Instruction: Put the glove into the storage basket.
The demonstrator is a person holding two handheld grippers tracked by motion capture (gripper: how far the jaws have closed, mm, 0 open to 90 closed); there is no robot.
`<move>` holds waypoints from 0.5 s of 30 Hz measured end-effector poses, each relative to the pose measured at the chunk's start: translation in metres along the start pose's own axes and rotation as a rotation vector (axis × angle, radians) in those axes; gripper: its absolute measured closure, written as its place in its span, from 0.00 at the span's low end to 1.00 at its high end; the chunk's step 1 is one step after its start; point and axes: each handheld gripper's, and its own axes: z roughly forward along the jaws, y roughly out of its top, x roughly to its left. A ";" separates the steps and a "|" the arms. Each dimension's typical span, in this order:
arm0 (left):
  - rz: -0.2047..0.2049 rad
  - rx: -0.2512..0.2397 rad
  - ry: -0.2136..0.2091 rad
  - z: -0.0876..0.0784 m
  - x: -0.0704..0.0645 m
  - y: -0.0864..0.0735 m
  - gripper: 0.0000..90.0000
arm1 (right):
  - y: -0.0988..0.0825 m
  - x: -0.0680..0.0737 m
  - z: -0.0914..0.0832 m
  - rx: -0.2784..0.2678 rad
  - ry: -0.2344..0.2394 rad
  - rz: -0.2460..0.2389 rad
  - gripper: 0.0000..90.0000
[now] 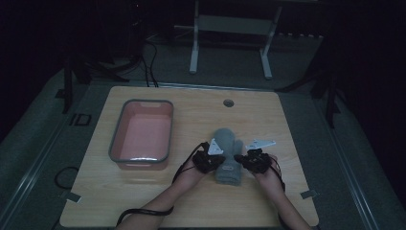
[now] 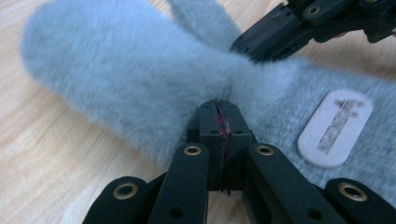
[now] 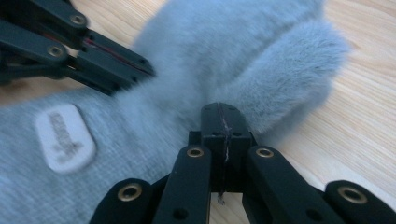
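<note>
grey fleece mitten is laid flat on the wooden table, right of the pink basin; its edges are pinched by the closed left gripper and closed right gripper

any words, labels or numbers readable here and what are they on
None can be read for certain.
Oval patch on the grey mitten: has printed lettering, too blurred to read in either gripper view.
Marking on the floor left of the table: looks like "ID", but too dim to be sure.
</note>
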 end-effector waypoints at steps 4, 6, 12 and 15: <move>-0.005 0.007 0.005 0.000 0.000 0.001 1.00 | -0.002 -0.001 0.001 0.014 -0.032 0.004 1.00; -0.043 0.004 -0.012 -0.001 0.002 0.003 1.00 | -0.002 0.000 0.000 0.007 -0.023 0.020 1.00; -0.136 -0.046 0.002 -0.023 0.009 0.012 0.65 | 0.007 -0.002 -0.022 -0.063 0.024 0.069 0.71; -0.147 0.006 0.035 -0.023 0.010 0.012 0.52 | 0.012 0.001 -0.027 -0.067 0.024 0.086 0.68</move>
